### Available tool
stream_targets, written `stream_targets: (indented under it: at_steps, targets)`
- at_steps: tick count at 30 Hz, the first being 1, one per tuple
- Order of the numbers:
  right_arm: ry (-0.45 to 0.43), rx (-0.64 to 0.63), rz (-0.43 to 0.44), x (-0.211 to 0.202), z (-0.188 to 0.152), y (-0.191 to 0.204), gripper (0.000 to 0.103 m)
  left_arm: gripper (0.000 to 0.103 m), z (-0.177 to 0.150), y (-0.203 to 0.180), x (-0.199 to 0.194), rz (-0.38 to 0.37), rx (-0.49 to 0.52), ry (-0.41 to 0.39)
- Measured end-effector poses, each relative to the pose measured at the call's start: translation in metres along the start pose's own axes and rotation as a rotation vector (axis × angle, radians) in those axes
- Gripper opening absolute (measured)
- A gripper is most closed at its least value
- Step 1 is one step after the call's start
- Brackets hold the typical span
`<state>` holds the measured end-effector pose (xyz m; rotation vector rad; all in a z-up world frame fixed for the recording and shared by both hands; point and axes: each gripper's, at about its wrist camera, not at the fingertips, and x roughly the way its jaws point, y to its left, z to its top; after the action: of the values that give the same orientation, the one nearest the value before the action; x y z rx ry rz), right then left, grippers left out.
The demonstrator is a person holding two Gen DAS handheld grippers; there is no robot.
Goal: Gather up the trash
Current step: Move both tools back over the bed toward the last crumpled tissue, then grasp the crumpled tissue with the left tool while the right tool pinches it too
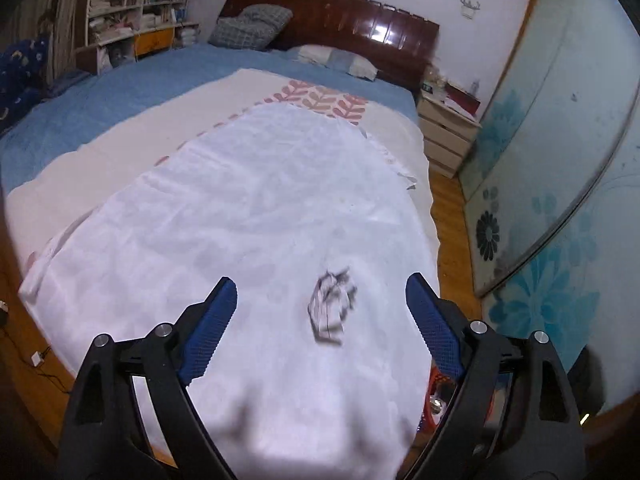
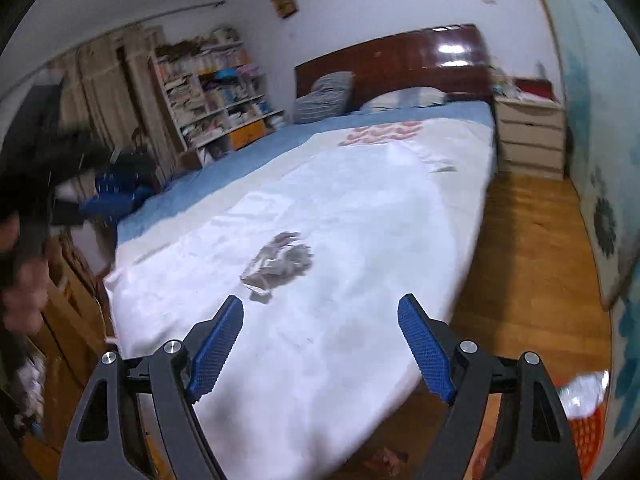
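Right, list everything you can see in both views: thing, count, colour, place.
crumpled wrapper: one, grey and clear, on the white sheet near the foot of the bed
white sheet: one, over the blue bedspread
pillows: one checked grey, one pale, at the dark wooden headboard
bookshelf: one, pale, full, left of the bed
nightstand: one, cream, right of the bed
orange basket: one, on the wooden floor, holding something white
left gripper: black, blue pads, open, above the wrapper
right gripper: same, open, empty
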<state>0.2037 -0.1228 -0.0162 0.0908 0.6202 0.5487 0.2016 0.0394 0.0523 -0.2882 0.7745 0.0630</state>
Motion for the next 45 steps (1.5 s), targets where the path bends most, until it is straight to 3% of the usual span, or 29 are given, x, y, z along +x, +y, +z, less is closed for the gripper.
stream_targets:
  at_steps: [4,8,11,15,20,28,33,37,43,45]
  targets:
    - [-0.034,-0.106,-0.049,0.033,0.002,0.034,0.076,0.086,0.01,0.003,0.067,-0.015,0.009,0.129]
    - [-0.049,-0.141,-0.037,0.053,0.004,0.056,0.075,0.086,0.005,0.003,0.112,-0.01,-0.017,0.22]
    - [-0.042,-0.129,-0.031,0.065,0.006,0.06,0.064,0.086,0.005,0.001,0.118,-0.008,-0.007,0.224]
    - [-0.007,-0.036,-0.001,0.084,0.007,0.05,0.063,0.086,0.005,-0.001,0.131,-0.019,0.001,0.26]
    - [0.018,-0.037,0.039,0.089,0.006,0.047,0.064,0.086,0.006,0.011,0.135,-0.018,-0.001,0.293]
    - [0.095,-0.071,0.167,0.095,0.003,0.044,0.064,0.086,0.004,0.031,0.152,-0.136,-0.112,0.359]
    - [0.113,-0.06,0.194,0.1,0.003,0.038,0.064,0.086,0.005,0.025,0.158,-0.127,-0.083,0.39]
    - [0.141,-0.04,0.187,0.109,0.0,0.041,0.064,0.086,0.0,0.015,0.167,-0.2,-0.084,0.444]
    - [0.154,-0.045,0.175,0.121,0.0,0.048,0.062,0.086,-0.001,0.01,0.175,-0.202,-0.073,0.468]
    - [0.155,-0.043,0.183,0.123,0.0,0.048,0.059,0.08,-0.001,0.012,0.177,-0.206,-0.071,0.475]
